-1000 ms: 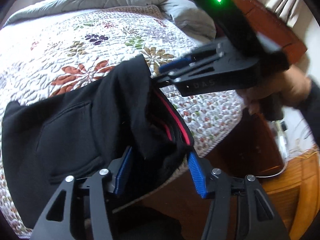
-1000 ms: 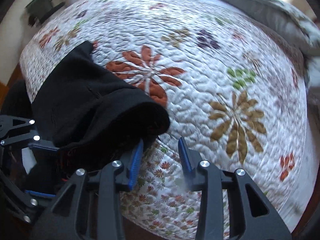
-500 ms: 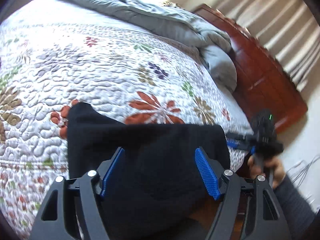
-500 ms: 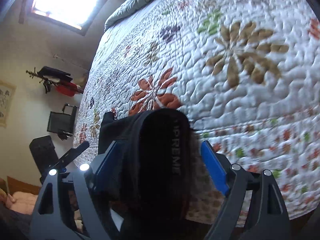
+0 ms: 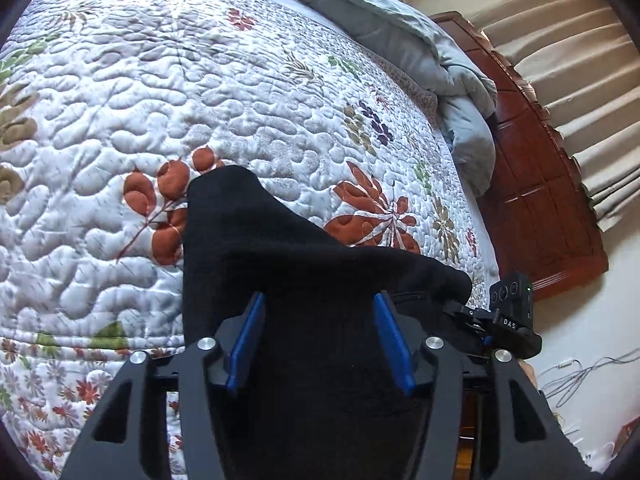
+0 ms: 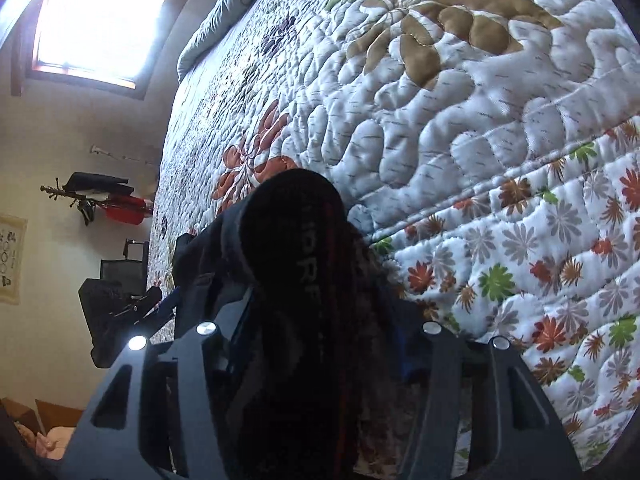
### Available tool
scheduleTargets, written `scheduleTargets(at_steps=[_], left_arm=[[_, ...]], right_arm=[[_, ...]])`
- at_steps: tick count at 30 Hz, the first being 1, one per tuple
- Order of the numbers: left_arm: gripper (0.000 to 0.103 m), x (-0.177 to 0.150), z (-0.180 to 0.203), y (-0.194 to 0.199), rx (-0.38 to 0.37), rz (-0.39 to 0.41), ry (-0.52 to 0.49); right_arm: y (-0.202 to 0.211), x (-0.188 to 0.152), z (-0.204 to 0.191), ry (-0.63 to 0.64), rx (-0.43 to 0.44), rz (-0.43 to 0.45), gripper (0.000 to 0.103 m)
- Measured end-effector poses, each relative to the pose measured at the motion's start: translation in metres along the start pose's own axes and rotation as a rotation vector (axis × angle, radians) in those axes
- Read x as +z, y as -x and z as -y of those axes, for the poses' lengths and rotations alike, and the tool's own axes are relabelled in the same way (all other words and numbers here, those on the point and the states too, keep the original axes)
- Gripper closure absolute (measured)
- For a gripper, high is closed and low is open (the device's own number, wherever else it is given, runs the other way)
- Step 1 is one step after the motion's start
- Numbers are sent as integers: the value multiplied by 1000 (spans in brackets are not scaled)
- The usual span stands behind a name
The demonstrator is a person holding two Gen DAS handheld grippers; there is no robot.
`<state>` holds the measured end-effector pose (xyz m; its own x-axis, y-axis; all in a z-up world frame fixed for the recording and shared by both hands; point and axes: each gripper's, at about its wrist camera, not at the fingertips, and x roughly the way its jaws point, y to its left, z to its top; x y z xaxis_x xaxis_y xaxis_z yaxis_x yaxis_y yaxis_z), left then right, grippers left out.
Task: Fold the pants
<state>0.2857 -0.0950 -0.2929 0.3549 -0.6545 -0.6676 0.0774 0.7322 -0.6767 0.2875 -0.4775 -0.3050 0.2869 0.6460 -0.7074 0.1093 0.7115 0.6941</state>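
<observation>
The left gripper (image 5: 320, 340) is standing with its blue pads (image 5: 246, 344) spread wide, black pants (image 5: 320, 280) filling the gap. The right gripper (image 5: 486, 322) is sitting just beside the pants' right end, its own fingers likewise spread around bunched cloth.

My left gripper (image 5: 318, 344): black frame, blue pads (image 5: 245, 347), silver screws.
My right gripper (image 6: 320, 344): grey-black frame, shiny screws.

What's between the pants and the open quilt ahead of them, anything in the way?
Nothing visible. The black pants sit between the fingers of both the left hand-held gripper and the right hand-held gripper. The floral quilt beyond them is bare; the grey comforter is bunched at the far edge.
</observation>
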Motion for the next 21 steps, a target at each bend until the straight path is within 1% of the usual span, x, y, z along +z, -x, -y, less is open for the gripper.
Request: scheduleTargets(at_steps=[3,5,6,7,9,10,12,13,14,16,19,21], left_arm=[[46,1,-2,6,-24,-9,32],[45,1,0,11,-19,-15,31],[43,0,2,15,-11,-13,26],[38,-2,4,20,-7,-10,21],[34,-6,8,33,-14,7,17],[31,-9,9,41,-28,19,17],[25,-18,6,55,-40,43,33],[25,-21,5,58,-43,44,40],[25,-26,2,58,-43,28,49],[25,-34,0,58,-31,11,51],[25,-48,0,60,-30,-9,43],[25,-56,1,57,6,-29,25]], right_arm=[[4,-4,-2,-31,-4,11,45],[9,-10,-6,-47,-23,26,42],[12,-13,-6,-58,-25,34,40],[18,-17,-7,-80,-26,46,39],[28,-25,-7,-103,-22,69,31],[34,-31,-11,-99,-28,80,29],[42,-42,-20,-60,-43,83,21],[43,-49,-25,-38,-57,76,19],[43,-54,-27,-22,-80,64,18],[42,-64,-28,-7,-112,56,17],[42,-78,-24,-29,-105,67,14],[37,-85,-18,-55,-89,63,15]])
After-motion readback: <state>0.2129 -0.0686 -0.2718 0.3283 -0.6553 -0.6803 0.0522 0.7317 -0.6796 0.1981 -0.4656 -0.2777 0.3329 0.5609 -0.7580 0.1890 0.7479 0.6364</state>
